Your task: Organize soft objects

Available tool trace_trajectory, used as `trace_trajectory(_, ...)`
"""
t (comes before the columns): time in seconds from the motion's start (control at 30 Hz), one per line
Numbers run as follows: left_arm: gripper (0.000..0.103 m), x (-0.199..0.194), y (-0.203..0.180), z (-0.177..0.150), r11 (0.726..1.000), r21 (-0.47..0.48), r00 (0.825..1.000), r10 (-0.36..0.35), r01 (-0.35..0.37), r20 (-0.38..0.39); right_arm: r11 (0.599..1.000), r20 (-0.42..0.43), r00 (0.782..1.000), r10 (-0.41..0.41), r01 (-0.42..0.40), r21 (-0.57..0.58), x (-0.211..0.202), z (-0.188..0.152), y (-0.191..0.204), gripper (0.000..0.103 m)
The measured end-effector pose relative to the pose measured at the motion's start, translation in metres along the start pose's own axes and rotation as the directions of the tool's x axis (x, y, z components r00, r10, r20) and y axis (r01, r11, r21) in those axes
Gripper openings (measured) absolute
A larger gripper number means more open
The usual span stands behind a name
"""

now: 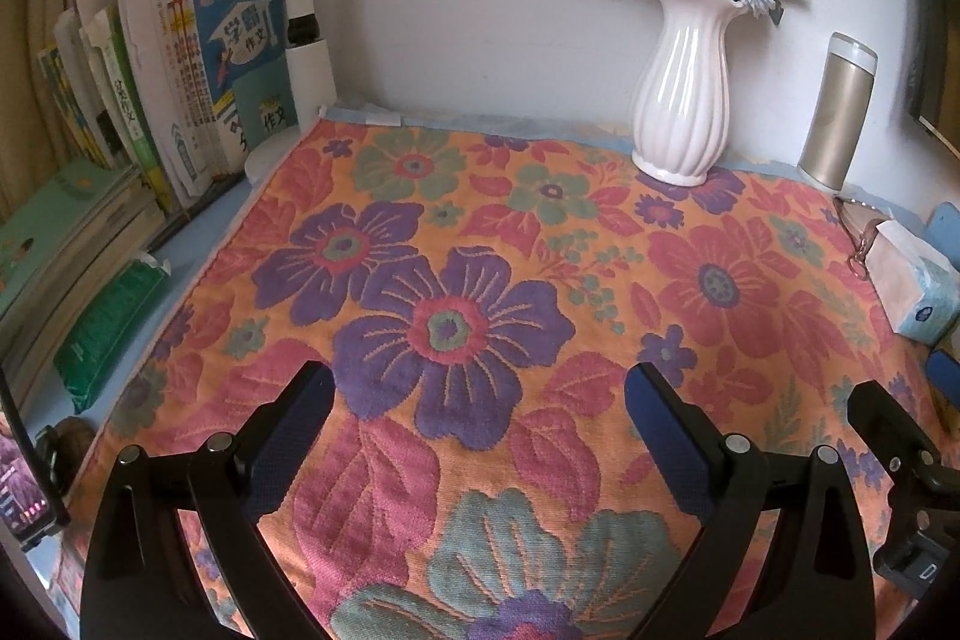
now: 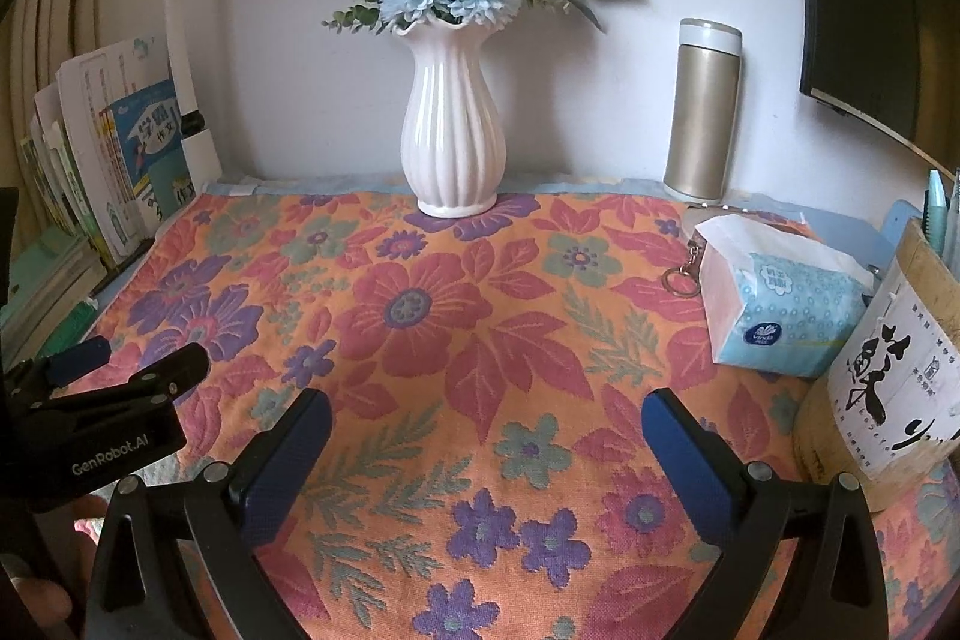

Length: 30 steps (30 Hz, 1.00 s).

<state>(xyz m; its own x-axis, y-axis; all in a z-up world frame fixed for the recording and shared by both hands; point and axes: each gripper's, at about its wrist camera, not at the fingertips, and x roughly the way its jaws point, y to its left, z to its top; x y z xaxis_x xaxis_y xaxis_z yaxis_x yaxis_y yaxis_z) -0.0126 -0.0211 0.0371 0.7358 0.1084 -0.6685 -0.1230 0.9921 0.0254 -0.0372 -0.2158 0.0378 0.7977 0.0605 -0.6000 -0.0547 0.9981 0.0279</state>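
Nearest me, the left gripper [image 1: 480, 400] and the right gripper [image 2: 486, 430] both hang just over the near part of the floral cloth [image 1: 480, 280], jaws spread wide with nothing between them. The cloth, the soft thing to be tidied as I judge it, lies spread flat across the desk, so either the folding has not begun or the smoothing-out is already done; I cannot tell which. At its right side a tissue pack [image 2: 780, 316] rests on the cloth with a key ring [image 2: 684, 274] just beside it, and a labelled wooden holder [image 2: 870, 400] stands close by; these would have to come off before that side could be lifted. To the left a green packet [image 1: 108, 334] lies off the cloth beside the books [image 1: 180, 100]. Farthest back, a white vase [image 2: 450, 130] of blue flowers sits on the cloth's rear edge, pinning it, with a gold flask [image 2: 702, 112] against the wall.
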Motion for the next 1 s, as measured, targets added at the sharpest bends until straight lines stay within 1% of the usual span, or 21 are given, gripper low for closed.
trace_trajectory(0.2,0.097,0.0019,0.0018,0.0002,1.0,-0.002,1.0,0.01,-0.01,-0.008,1.0,0.0,1.0,0.001,-0.001,-0.001,0.0003,0.0003,-0.0003,0.103)
trace_trajectory(0.4,0.097,0.0025,0.0024,0.0005,1.0,-0.003,1.0,0.0,0.0,-0.018,1.0,-0.004,1.0,-0.003,0.003,-0.006,0.0013,0.0,0.0004,0.103)
trace_trajectory(1.0,0.097,0.0042,0.0001,-0.0006,1.0,0.009,1.0,0.004,-0.004,-0.028,1.0,-0.009,1.0,0.0,0.0,-0.009,0.0033,-0.001,0.0003,0.103)
